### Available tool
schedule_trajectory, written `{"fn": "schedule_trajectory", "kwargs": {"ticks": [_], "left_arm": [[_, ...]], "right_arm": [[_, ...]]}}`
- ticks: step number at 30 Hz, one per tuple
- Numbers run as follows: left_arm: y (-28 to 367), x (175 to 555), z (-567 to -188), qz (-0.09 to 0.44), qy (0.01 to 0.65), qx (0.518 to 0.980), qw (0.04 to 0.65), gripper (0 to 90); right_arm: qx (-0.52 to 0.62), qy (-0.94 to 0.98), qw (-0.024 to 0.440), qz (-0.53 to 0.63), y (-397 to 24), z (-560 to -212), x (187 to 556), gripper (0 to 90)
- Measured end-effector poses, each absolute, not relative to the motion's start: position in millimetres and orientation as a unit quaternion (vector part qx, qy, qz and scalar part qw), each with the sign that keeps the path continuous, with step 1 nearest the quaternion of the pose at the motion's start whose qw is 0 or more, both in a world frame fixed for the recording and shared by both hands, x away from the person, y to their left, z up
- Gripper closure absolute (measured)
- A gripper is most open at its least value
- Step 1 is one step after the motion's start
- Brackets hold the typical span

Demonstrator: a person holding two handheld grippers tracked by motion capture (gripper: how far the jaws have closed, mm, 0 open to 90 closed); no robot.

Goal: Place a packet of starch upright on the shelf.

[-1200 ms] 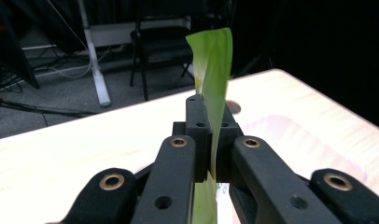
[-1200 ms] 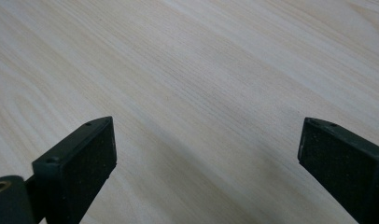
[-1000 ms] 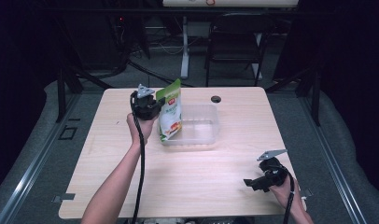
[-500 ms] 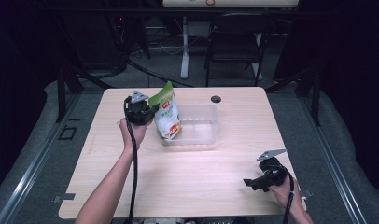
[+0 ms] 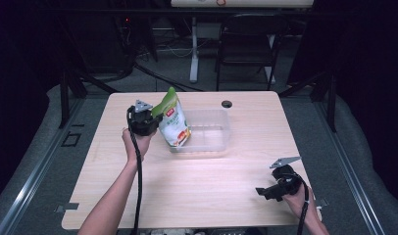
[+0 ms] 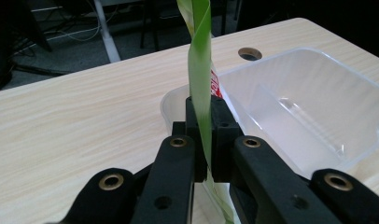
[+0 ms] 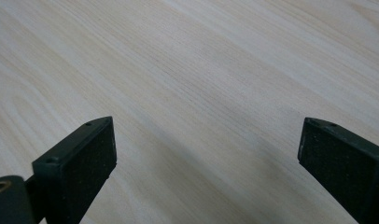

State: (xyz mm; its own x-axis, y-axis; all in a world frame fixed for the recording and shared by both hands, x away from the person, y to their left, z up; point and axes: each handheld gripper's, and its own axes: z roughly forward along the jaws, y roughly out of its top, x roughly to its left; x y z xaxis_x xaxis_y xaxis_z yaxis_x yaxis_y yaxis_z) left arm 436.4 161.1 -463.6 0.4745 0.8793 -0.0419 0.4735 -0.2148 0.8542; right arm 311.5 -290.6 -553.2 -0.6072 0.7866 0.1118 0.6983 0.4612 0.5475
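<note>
From the high view, your left gripper (image 5: 149,119) held the green-and-white pouch (image 5: 173,121) by its upper left edge, the bag leaning with its foot inside the left end of the clear plastic tub (image 5: 214,133). My worry was that a bag hung from one thin edge could swing or topple over the tub wall once let go, or drag the light tub along the bench (image 5: 197,196). Your right gripper (image 5: 274,188) rested low near the bench's right front corner, well apart from the tub. The bench was pale wood with a round cable hole (image 5: 227,104) near its far edge; beyond stood a dark chair (image 5: 248,51) and trailing cables on a grey floor. In the left gripper view, the fingers (image 6: 221,122) were clamped shut on the pouch's green seam (image 6: 200,70), a narrow hold that could slip. In the right gripper view, the fingers (image 7: 87,151) stood wide apart over bare wood grain, holding nothing.
</note>
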Motion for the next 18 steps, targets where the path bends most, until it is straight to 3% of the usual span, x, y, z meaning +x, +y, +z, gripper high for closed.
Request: {"fn": "schedule_trajectory", "kwargs": {"ticks": [18], "left_arm": [[176, 437, -482, 0.199, 0.486, 0.724, 0.447, 88.0]], "right_arm": [[0.435, 0.851, 0.077, 0.284, -289, -553, 311, 3.9]]}}
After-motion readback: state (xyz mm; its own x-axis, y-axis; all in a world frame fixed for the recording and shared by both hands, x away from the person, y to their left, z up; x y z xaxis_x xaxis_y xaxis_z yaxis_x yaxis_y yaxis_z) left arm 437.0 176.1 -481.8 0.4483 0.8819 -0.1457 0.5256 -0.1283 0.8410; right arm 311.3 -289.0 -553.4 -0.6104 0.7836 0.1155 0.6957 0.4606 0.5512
